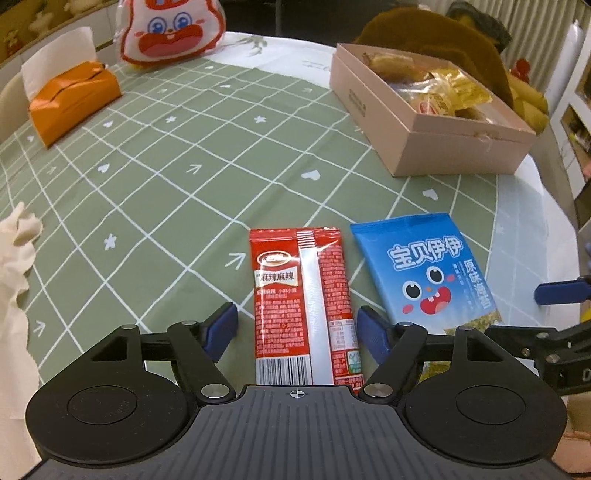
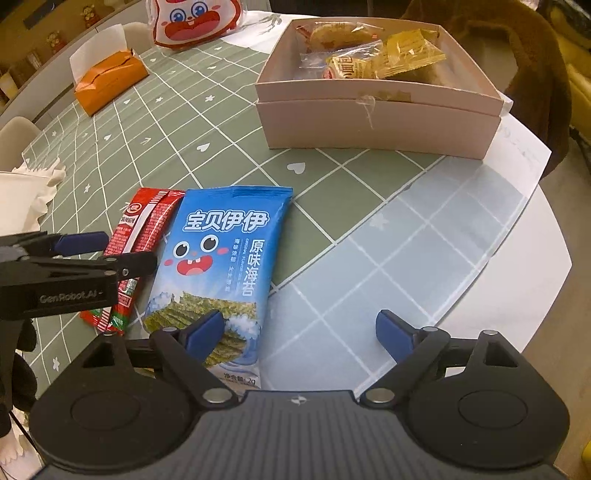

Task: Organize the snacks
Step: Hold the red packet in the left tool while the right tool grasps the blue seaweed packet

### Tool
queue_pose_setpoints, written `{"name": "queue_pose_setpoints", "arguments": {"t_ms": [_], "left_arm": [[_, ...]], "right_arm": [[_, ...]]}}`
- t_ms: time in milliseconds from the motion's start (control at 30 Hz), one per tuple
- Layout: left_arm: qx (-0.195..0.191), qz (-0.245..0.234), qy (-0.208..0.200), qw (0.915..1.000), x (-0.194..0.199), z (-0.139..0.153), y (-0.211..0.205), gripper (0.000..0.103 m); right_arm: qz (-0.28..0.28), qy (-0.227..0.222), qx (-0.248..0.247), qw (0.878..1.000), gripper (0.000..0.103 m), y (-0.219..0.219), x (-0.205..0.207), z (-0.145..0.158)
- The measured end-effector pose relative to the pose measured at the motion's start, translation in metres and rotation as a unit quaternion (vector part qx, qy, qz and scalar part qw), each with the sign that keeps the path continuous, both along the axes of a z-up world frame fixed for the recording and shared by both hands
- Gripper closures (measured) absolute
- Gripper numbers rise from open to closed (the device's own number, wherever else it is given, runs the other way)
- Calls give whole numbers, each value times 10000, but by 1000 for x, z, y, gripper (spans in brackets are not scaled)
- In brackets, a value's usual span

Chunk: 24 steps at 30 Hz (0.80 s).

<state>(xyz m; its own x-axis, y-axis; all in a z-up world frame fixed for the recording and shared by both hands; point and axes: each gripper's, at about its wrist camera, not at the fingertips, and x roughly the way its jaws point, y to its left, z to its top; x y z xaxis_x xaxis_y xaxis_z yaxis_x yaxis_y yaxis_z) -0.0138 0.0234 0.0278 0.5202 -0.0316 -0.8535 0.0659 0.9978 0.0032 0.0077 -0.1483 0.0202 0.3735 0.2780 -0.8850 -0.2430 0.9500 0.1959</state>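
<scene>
Green checked cloth with white hearts and stars covers the worktop (image 1: 155,155), and an orange tissue box (image 1: 74,101) sits at the upper left of the left wrist view beside a cartoon rabbit bag (image 1: 170,31). At the upper right stands the pink cardboard box (image 1: 439,147), lid off and already holding several wrapped snacks. Two packets lie flat and side by side at the near edge: the red spicy snack packet (image 1: 303,306) at lower centre, and just to its right the blue seaweed packet (image 1: 424,269). The left tongs (image 1: 297,326) stand wide open with a blue pad on each side of the red packet's lower half, neither visibly pressing it. The right tongs (image 2: 301,334) are open too; their left pad overlaps the seaweed packet's lower corner in the right wrist view, the other pad over bare cloth. The step in hand looks like picking up the red packet. To do it well, settle the pads low against the cloth so they catch the thin edges, keep centred on the packet's width, close gently so it bows rather than slips, and avoid dragging the neighbouring seaweed packet.
</scene>
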Motion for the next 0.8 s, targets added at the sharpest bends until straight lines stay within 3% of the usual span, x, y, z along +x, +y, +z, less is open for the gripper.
{"name": "queue_pose_setpoints", "arguments": {"t_ms": [233,467,667,800], "left_arm": [[21,50,-83,10000,-3,-2,0,29],[-253,203,-83,9994,-16,4,14,47],[-239,276,9,9993,-37,6,21,49],[-317,280,3,9991,-48,6,25,49]], "right_arm": [[37,-86,-22,10000,0,0,-5,-4],[309,-71,-42,9995,0,-1,-5,-3],[116,48,246,9996,8,0,-3,10],[302,-22,67,9995,8,27,3,18]]}}
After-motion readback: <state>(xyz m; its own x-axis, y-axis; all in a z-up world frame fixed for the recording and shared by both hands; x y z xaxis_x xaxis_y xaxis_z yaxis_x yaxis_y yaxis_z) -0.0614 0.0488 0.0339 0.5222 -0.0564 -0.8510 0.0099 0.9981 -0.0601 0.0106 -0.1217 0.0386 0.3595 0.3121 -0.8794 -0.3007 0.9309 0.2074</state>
